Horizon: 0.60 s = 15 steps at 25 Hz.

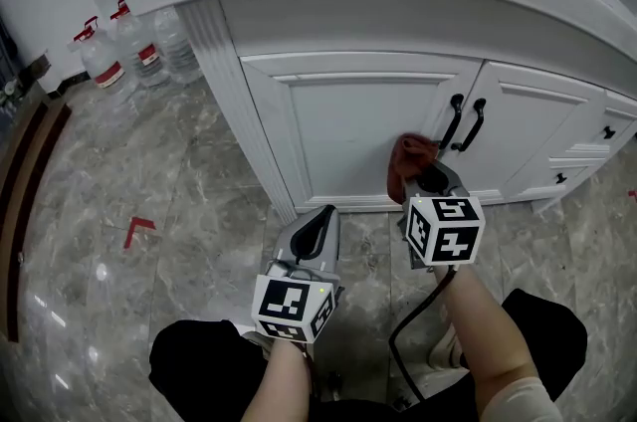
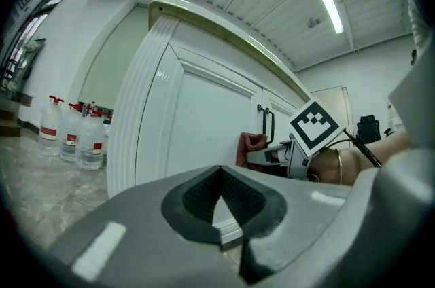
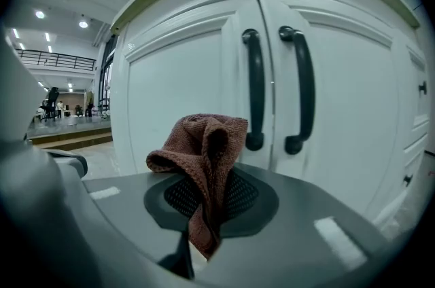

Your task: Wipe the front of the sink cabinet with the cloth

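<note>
Rust-brown and loosely woven, the cloth [image 1: 410, 161] looks soft, light and floppy. I judge it will crumple rather than skid, so it is best pinched by a bunched fold with plenty left free to press flat. In the head view it sticks up from the right gripper [image 1: 435, 183], low on the front of the sink cabinet [image 1: 338, 126], just beside the two black handles [image 1: 455, 119]. The left gripper [image 1: 317, 229] hangs lower, over the grey floor [image 1: 199, 211]. The left gripper view shows its jaws closed together on nothing, and the cloth right at the door; whether it touches I cannot tell. The right gripper view shows the jaws clamped on the cloth's lower fold, with the rest bunched above.
</note>
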### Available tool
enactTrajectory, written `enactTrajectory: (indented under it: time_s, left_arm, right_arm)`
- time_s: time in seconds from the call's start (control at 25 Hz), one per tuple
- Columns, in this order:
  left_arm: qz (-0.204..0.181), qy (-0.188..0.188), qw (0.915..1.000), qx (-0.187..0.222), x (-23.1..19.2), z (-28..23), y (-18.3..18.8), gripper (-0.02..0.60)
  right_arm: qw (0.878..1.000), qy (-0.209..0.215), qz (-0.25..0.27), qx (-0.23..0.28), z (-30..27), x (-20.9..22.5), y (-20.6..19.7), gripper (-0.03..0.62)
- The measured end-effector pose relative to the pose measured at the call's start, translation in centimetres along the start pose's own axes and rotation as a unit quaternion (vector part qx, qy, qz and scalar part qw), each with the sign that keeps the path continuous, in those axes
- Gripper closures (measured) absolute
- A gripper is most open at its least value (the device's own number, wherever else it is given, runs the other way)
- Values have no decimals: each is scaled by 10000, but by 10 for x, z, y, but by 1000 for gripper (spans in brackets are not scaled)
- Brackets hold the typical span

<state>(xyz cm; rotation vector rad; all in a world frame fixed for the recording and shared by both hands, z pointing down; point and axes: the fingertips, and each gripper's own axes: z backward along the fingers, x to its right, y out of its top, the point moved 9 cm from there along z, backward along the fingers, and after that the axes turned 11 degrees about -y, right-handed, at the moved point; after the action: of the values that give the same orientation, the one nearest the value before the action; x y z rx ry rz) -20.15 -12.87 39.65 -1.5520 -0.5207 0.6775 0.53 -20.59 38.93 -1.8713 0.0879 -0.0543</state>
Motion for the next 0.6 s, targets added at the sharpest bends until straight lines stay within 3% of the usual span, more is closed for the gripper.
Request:
enactTrajectory:
  time_s: [0.32,0.6]
  left_arm:
    - [25,14,10000,1,2,-5,-3,580]
    - [40,287,9995,-124,-20,16,-11,580]
  right_arm:
    - [9994,-323,25,-81,8,18,-10,516]
    - [9984,554,-43,36,-3,-42,-19,516]
